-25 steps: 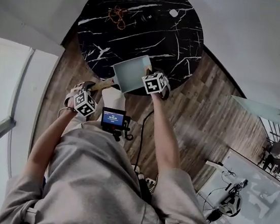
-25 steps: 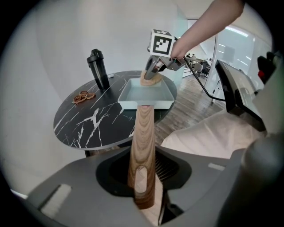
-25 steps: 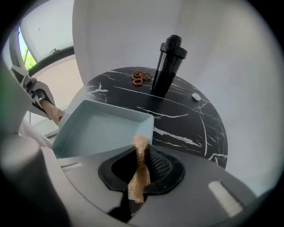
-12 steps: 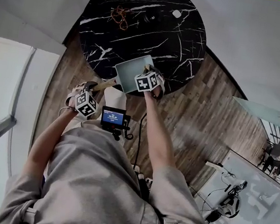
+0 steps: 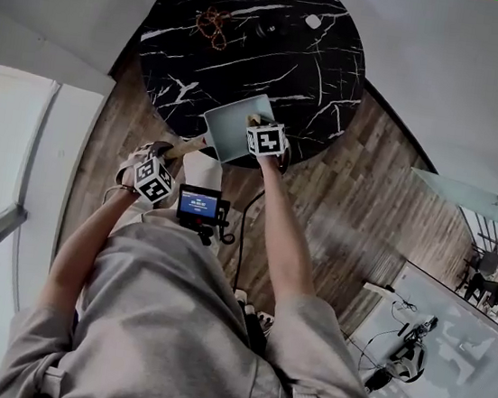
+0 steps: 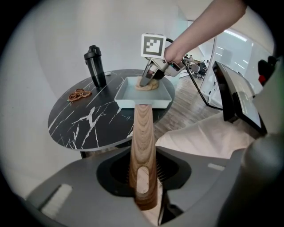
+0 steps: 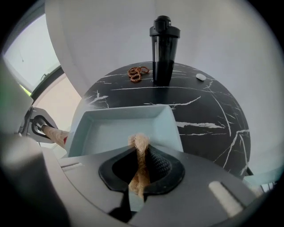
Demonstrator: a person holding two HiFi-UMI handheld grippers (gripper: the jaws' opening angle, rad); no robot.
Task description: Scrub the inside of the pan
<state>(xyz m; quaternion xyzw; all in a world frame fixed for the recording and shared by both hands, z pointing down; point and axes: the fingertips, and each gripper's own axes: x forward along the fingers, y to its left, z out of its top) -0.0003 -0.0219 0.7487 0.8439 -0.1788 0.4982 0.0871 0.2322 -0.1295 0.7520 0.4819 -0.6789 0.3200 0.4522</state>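
Right gripper (image 7: 140, 148) is sliding down and across inside the pan (image 7: 113, 131) on the table (image 7: 208, 115), clamping the scrubber (image 6: 147, 85). Left gripper (image 6: 144, 179) is pinching the handle (image 6: 143, 133). Scrubbing's looking underway, probably more passes left.

On my round black marble worktop (image 7: 213, 111) a black shaker bottle (image 7: 163, 48) stands upright, a string of brown beads (image 7: 138, 73) lies near its left, a small white object (image 7: 201, 76) well to its right

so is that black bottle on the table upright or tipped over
Upright: the black bottle stands on its base on the table, cap on top, beyond the pan.
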